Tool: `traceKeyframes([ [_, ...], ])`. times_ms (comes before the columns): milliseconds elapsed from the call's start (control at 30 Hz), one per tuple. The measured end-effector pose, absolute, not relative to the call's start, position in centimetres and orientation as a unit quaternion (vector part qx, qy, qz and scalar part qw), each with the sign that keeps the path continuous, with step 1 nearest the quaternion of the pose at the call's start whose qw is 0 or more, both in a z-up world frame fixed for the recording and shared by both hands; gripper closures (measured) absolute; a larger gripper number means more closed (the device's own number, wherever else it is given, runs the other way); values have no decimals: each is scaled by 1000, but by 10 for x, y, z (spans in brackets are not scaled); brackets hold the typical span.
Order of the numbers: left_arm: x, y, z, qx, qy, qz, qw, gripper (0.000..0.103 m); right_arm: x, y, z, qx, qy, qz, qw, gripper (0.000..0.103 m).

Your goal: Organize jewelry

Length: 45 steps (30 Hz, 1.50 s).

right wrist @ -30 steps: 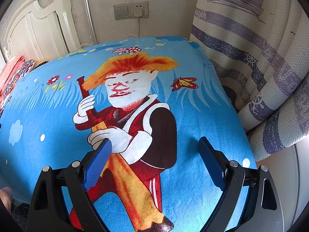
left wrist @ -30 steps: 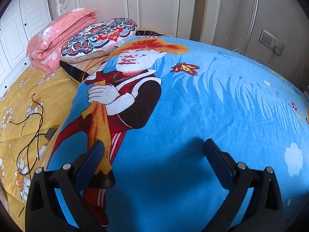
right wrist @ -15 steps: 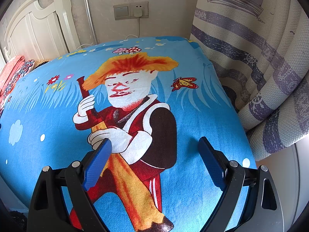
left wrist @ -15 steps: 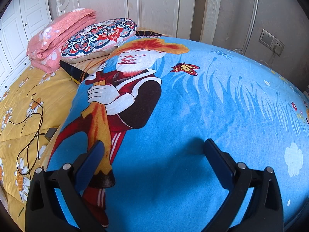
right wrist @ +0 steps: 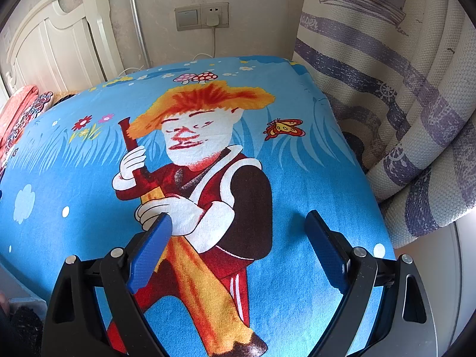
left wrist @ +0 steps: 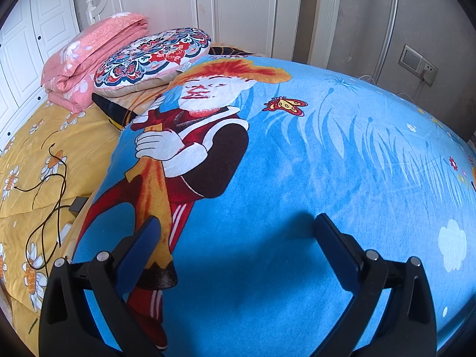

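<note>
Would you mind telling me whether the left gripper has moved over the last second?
No. The left gripper sits unchanged against the butterfly.

Blue cartoon blanket (left wrist: 297, 178) (pink quilt (left wrist: 89, 59) behind), striped curtain (right wrist: 401, 104).

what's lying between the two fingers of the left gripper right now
Nothing to grasp: in the left wrist view, the open left gripper frames only bare blue cartoon blanket.

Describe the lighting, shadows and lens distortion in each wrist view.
Left wrist view: daylight, sharp; the open left gripper casts a dark shadow on the blue cloth; fisheye bulges the cloth and bends the wardrobe doors. Right wrist view: evenly lit, little shadow under the open right gripper; the curtain curves at the frame's edge.
</note>
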<state>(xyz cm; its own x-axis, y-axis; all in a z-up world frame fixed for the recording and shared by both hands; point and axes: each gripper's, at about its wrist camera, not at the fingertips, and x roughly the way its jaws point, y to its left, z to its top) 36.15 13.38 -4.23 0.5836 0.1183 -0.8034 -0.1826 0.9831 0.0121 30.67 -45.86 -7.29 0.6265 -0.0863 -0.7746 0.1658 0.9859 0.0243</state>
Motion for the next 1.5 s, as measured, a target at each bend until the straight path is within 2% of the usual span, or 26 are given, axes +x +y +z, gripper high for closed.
traceKeyframes([
  [1500,360,135,-43,-40,447,88,889,4,307,-456,-73,49,429,-73,899,18],
])
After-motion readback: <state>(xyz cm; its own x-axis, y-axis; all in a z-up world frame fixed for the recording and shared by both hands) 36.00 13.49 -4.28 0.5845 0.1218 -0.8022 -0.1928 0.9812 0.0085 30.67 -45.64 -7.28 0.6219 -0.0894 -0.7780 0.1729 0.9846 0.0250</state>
